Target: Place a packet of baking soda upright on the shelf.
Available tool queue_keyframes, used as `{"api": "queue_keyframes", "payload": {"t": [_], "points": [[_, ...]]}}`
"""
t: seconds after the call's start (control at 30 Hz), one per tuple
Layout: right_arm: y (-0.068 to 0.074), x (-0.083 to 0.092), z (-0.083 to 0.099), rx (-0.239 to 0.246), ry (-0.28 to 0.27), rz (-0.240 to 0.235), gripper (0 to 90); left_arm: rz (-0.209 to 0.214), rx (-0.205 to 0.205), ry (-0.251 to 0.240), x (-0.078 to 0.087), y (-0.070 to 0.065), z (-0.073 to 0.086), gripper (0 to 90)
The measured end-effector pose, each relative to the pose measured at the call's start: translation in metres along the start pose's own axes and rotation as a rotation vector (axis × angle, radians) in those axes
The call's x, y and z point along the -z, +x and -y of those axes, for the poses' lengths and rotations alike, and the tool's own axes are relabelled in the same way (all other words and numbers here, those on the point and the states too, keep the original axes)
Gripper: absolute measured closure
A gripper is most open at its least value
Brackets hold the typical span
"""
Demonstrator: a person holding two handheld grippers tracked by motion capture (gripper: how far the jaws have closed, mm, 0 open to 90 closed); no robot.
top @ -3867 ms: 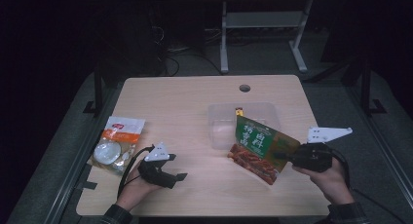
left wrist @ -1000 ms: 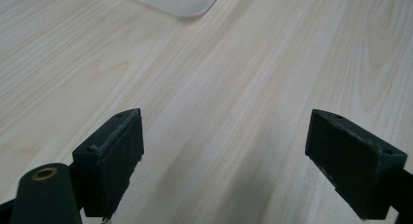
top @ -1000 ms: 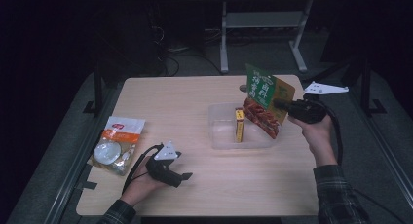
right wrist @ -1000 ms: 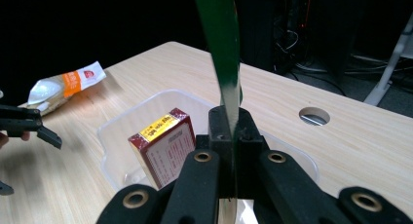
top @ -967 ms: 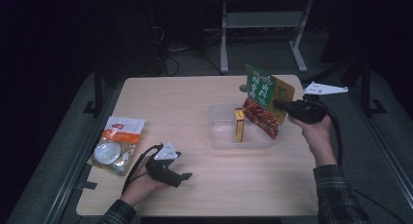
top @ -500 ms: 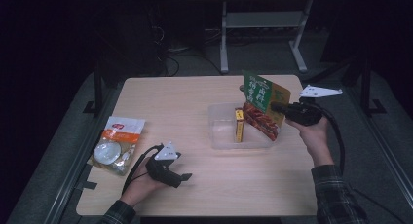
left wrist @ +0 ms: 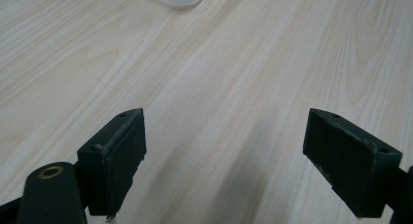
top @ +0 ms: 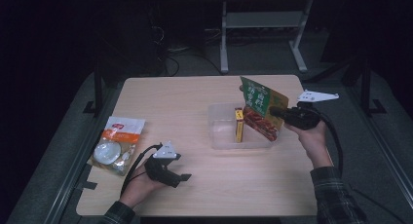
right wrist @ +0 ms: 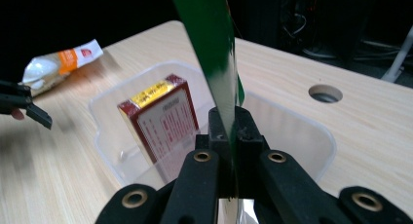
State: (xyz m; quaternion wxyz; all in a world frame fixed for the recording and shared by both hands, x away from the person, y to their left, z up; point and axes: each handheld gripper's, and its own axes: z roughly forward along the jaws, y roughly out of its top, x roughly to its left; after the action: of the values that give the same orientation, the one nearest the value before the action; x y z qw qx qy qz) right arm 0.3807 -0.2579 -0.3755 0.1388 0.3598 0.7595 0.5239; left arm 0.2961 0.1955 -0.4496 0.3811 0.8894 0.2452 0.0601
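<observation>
My right gripper (right wrist: 229, 131) pinches a glossy flat green packet (top: 260, 112) over the clear plastic tub (top: 219, 136); a small box (top: 239, 125) stands inside, and my left gripper (left wrist: 224, 160) gapes empty.

Pale wood-grain table (top: 195, 102), clear plastic tub (right wrist: 292, 131), glossy, probably foil green packet (top: 260, 107).

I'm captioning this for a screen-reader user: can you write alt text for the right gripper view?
The right gripper is shut on the edge of a green snack packet, held upright over a clear plastic tub on a wooden table. A red and yellow box stands inside the tub.
</observation>
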Motion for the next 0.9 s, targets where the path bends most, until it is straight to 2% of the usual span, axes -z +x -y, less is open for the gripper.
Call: {"api": "queue_keyframes", "payload": {"t": [0.23,0.3,0.4,0.47,0.6,0.63,0.7,0.8,0.87,0.9], "points": [[-0.001,0.0,0.007,-0.003,0.011,0.0,88.7,0.026,0.007,0.023,-0.002,-0.002,-0.002,13.6],[0.0,0.0,0.006,0.001,0.019,0.01,81.2,0.028,0.006,0.025,-0.001,-0.003,-0.002,13.6],[0.001,0.0,0.005,-0.011,0.02,0.009,59.7,0.026,0.012,0.029,0.0,-0.004,-0.003,13.5],[0.003,0.0,0.005,-0.006,0.029,0.044,44.4,0.027,0.007,0.032,0.0,-0.004,-0.002,13.6],[0.005,0.007,0.006,-0.017,0.038,0.068,33.8,0.016,0.003,0.062,0.0,-0.003,0.0,14.2],[0.006,0.009,0.007,-0.015,0.038,0.074,32.7,0.023,0.026,0.054,0.0,-0.004,0.0,14.0],[0.008,0.015,0.011,-0.014,0.042,0.083,30.5,0.013,0.007,0.043,0.004,-0.002,-0.001,13.9],[0.013,0.02,0.017,0.0,0.069,0.103,27.5,0.013,0.034,0.039,0.005,-0.004,-0.001,13.4],[0.018,0.025,0.022,0.009,0.081,0.116,26.0,0.001,0.018,0.04,0.007,-0.004,0.0,13.2],[0.02,0.026,0.024,0.011,0.085,0.12,25.7,-0.005,0.028,0.037,0.007,-0.005,0.001,13.3]]}}
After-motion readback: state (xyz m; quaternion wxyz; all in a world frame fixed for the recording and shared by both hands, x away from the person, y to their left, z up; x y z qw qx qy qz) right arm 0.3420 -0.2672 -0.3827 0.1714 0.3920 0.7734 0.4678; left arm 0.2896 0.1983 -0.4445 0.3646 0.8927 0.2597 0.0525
